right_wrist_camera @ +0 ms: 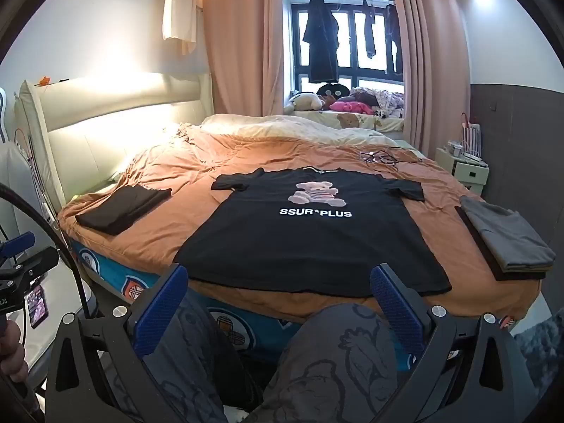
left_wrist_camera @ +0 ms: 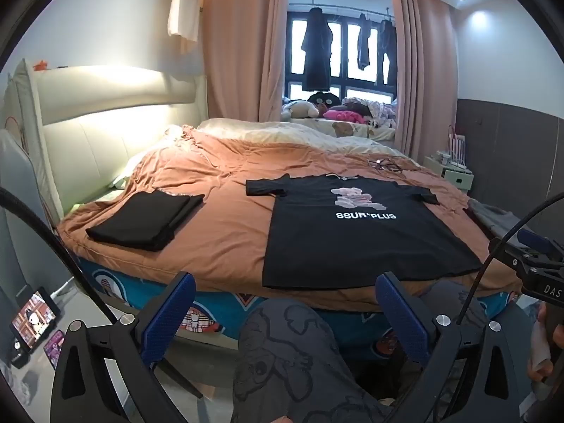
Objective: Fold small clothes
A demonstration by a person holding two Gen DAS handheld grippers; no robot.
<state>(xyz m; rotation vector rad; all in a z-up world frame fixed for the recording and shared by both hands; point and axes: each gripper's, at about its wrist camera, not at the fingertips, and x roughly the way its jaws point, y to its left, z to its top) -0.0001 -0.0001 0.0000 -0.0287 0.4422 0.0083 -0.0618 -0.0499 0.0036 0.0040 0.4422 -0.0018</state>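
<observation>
A black T-shirt (left_wrist_camera: 356, 236) (right_wrist_camera: 317, 243) with a teddy bear print and white lettering lies spread flat, face up, near the front edge of the bed. My left gripper (left_wrist_camera: 285, 292) stands open short of the bed edge, nothing between its blue pads. My right gripper (right_wrist_camera: 278, 285) is likewise open and holds nothing, hovering before the shirt's hem. A folded black garment (left_wrist_camera: 144, 220) (right_wrist_camera: 121, 208) lies on the bed's left side. A stack of folded grey and dark clothes (right_wrist_camera: 507, 243) rests at the right edge. The right gripper's body shows at the left wrist view's right border.
The orange bedspread (left_wrist_camera: 225, 232) (right_wrist_camera: 148, 243) covers the bed, with cables (right_wrist_camera: 382, 158) near its far right. The person's patterned trouser legs (left_wrist_camera: 292, 359) (right_wrist_camera: 338, 363) fill the foreground. A tablet (left_wrist_camera: 33, 319) stands at lower left. A bedside table (right_wrist_camera: 465, 167) stands right.
</observation>
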